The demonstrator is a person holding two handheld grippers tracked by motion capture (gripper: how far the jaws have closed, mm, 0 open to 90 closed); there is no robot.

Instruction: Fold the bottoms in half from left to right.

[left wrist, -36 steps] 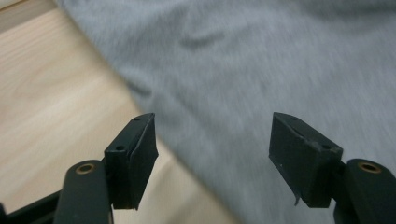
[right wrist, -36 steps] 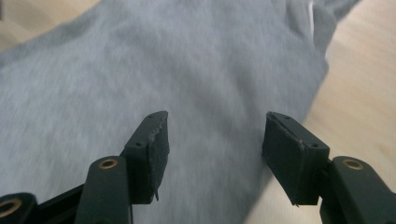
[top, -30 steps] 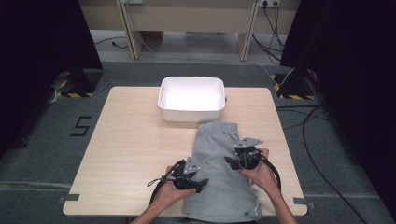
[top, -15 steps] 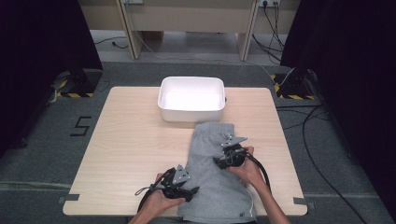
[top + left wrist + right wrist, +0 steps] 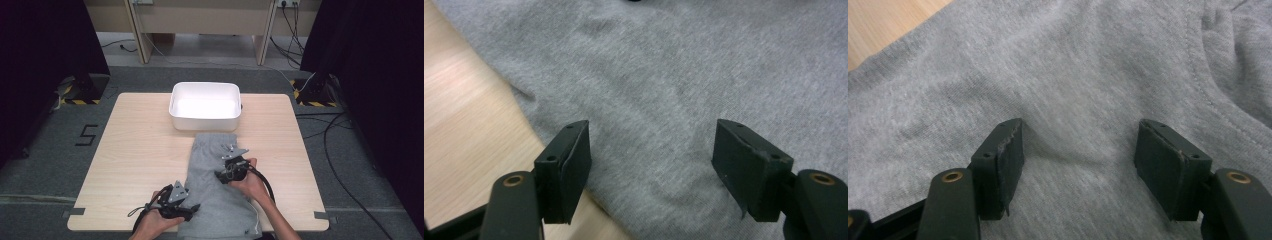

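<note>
A grey garment (image 5: pixel 220 192) lies flat on the tabletop (image 5: pixel 135 150), just before the white tub (image 5: pixel 205 106). Both jaws gape wide: the left hand-held gripper (image 5: pixel 192 207) at its near-left edge, the right hand-held gripper (image 5: pixel 220 175) over its middle. Likely a fold is starting; next, pinch cloth

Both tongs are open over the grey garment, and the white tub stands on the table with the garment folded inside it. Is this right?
Not quite. The high view shows the white tub empty; the grey garment lies flat on the table, its far edge close to the tub. The rest holds: the left tongs and right tongs are open over the garment.
</note>
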